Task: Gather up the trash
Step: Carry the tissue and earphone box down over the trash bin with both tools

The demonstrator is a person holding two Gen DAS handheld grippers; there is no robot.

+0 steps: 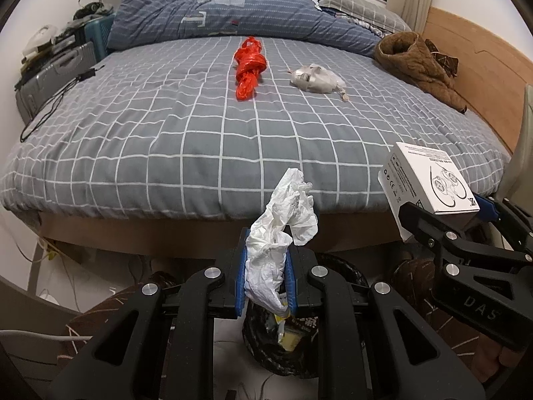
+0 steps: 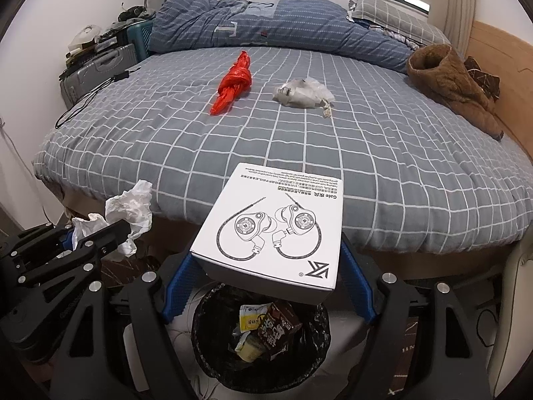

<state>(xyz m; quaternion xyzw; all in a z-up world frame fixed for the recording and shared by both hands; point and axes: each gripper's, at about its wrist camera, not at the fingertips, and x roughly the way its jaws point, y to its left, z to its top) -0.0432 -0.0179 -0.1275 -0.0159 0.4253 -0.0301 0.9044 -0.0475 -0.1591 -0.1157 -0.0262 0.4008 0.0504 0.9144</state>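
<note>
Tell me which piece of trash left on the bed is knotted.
The red plastic bag, twisted and tied into a knot near the bed's middle. The clear plastic wrapper to its right is only crumpled; the tissue and box are already held.

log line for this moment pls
left gripper shut on tissue | right gripper shut on box | both over bin | red bag on bed

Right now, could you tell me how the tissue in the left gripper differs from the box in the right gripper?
The tissue is soft, crumpled and plain white; the box is rigid, flat-sided and printed with an earphone drawing and text. The tissue is pinched narrowly between the left gripper fingers, while the box spreads the right gripper fingers wide. Both are white, held off the bed and over the bin.
</note>
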